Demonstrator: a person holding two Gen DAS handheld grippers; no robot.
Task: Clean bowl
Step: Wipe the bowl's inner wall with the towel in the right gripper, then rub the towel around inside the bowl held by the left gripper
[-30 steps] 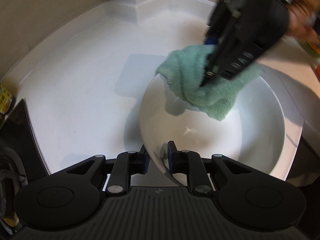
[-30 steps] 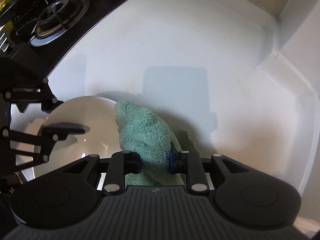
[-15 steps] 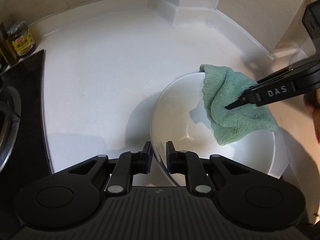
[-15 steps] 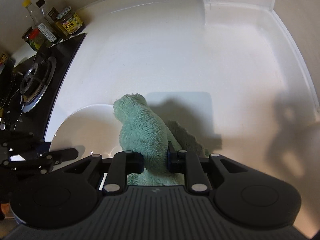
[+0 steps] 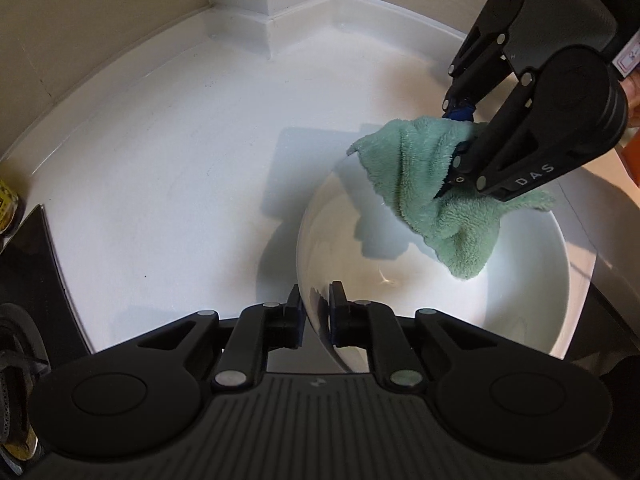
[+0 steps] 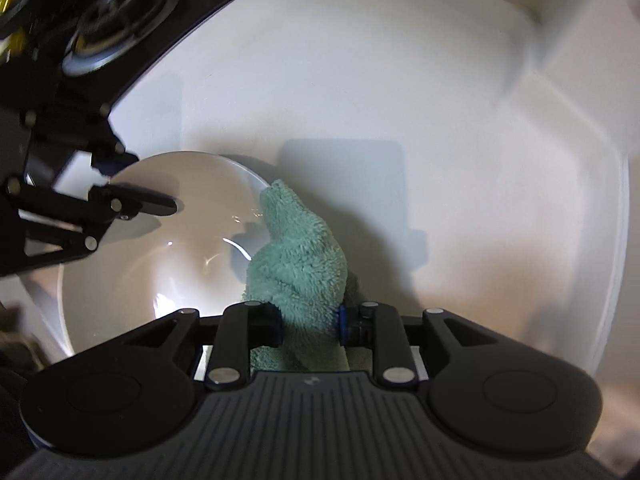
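A white bowl (image 5: 460,300) stands on the white counter. My left gripper (image 5: 314,308) is shut on its near rim, one finger inside and one outside. A green terry cloth (image 5: 420,168) hangs over the bowl's far rim and down the inner wall. It is held by my right gripper (image 5: 452,152), which comes in from the upper right. In the right wrist view the cloth (image 6: 300,264) bulges between the pads of the right gripper (image 6: 310,320); those jaws are opening, with the cloth still pinched. The bowl (image 6: 160,240) lies at the left there, with the left gripper (image 6: 132,184) on its rim.
A black gas hob (image 6: 120,12) with a burner sits left of the bowl, and its edge (image 5: 24,280) shows at the left. A jar (image 5: 6,208) stands beyond it. The counter ends at a white upstand and wall corner (image 5: 272,20). A hand (image 5: 632,92) holds the right gripper.
My left jaws have narrowed onto the bowl's rim. The right gripper has swept the cloth along the bowl's far rim, right and back again.
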